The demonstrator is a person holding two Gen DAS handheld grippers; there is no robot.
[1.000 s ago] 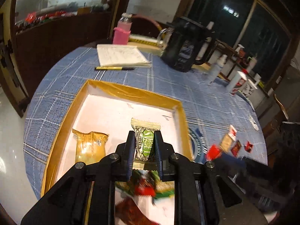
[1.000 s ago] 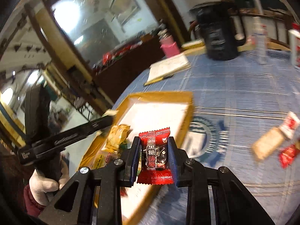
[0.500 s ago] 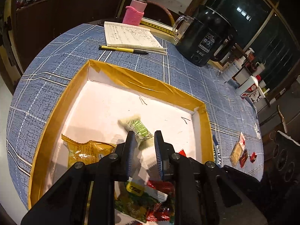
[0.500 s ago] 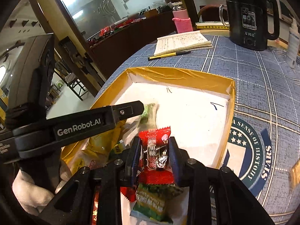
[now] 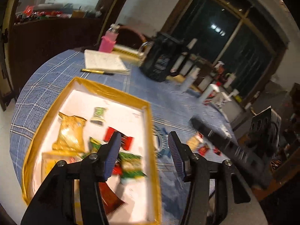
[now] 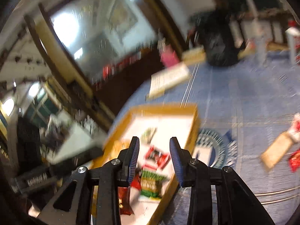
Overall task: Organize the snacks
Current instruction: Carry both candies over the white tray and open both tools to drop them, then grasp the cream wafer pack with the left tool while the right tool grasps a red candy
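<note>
Left gripper (image 5: 143, 144) spread, empty, over box (image 5: 150, 131) edge. Right gripper (image 6: 154, 150) spread, empty, above red candy (image 6: 156, 156) in box.

We see the left gripper (image 5: 143, 151) as matte black plastic w/ angular, triangulated linkage arms. Silver round screws sit at the pivots, approx. four across the frame. Its fingers (image 5: 112, 153) carry dark blue ribbed pads on the inner faces, fine horizontal grooves. The right gripper (image 6: 154, 158) is the same build: black arms w/ cut-out windows, silver screws, blue ribbed pads. In the left view its black body (image 5: 225, 146) shows side-on, a long bar w/ small holes; details blurred.
</note>
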